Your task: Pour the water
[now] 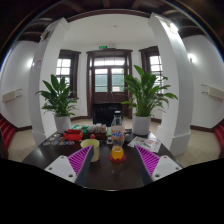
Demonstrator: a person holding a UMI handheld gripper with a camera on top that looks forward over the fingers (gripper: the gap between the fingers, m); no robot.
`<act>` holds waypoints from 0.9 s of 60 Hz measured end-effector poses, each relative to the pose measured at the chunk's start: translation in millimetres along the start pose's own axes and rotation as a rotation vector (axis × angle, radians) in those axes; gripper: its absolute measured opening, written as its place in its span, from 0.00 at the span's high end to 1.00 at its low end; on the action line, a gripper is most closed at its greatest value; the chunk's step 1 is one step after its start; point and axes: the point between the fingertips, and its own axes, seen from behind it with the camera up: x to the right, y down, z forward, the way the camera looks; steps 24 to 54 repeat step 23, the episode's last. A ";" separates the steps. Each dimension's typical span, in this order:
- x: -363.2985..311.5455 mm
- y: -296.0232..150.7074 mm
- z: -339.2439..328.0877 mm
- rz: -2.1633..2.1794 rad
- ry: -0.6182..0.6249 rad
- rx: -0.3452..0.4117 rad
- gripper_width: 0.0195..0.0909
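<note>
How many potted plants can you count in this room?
2. One potted plant stands left of the door beyond the table; the other potted plant stands to its right. More may be hidden behind the pillars.

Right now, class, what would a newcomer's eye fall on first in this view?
Two big potted plants, one left and one right, flank a dark door at the back of the white room. Nearer, a dark table carries small items, with an orange cup standing between the open gripper fingers.
</note>
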 end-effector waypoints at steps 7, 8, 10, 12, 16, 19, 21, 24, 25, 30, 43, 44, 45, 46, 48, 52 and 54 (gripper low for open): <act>-3.3 -15.3 -6.6 0.006 -0.012 0.027 0.13; -3.1 -17.4 -7.1 0.006 -0.011 0.032 0.13; -3.7 -19.7 -9.7 0.007 -0.005 0.037 0.13; -2.6 -21.3 -9.7 0.006 -0.001 0.040 0.13; -1.7 -25.4 -11.9 0.003 0.006 0.052 0.13; -1.6 -25.2 -11.1 0.003 0.009 0.055 0.13; -2.6 -24.8 -10.4 0.005 0.006 0.055 0.14; -4.1 -24.4 -12.7 0.006 0.000 0.054 0.13; -4.1 -24.4 -12.7 0.006 0.000 0.054 0.13; -4.1 -24.4 -12.7 0.006 0.000 0.054 0.13; -4.1 -24.4 -12.7 0.006 0.000 0.054 0.13; -4.1 -24.4 -12.7 0.006 0.000 0.054 0.13; -4.1 -24.4 -12.7 0.006 0.000 0.054 0.13; -4.1 -24.4 -12.7 0.006 0.000 0.054 0.13; -4.1 -24.4 -12.7 0.006 0.000 0.054 0.13; -4.1 -24.4 -12.7 0.006 0.000 0.054 0.13; -4.1 -24.4 -12.7 0.006 0.000 0.054 0.13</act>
